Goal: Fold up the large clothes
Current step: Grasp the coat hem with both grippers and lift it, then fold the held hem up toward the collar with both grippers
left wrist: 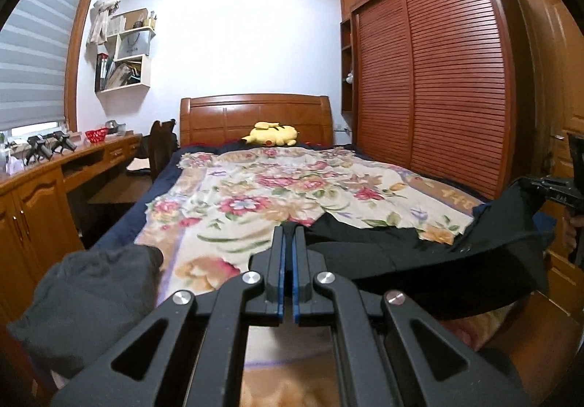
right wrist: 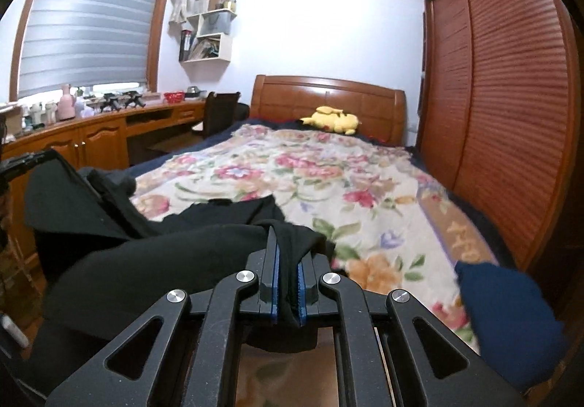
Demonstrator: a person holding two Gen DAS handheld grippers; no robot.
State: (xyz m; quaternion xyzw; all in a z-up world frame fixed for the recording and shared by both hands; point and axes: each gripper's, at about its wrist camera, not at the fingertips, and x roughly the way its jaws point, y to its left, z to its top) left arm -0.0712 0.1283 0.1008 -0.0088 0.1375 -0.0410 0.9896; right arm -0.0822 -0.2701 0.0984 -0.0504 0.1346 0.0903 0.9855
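Black garment [left wrist: 419, 261] hangs stretched between our two tongs above the foot of the floral bed [left wrist: 255, 195]. Left gripper [left wrist: 288, 235] and right gripper [right wrist: 288, 261] each pinch an edge, probably keeping it taut for folding.

Open floral blanket [left wrist: 255, 195] ahead; grey bundle [left wrist: 91, 297] left, navy bundle [right wrist: 507, 315] right.

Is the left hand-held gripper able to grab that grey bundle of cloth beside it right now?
Probably not yet. The left hand-held gripper looks shut on the black garment, so it would have to let go first. Otherwise the grey cloth bundle lies close on its left with nothing between.
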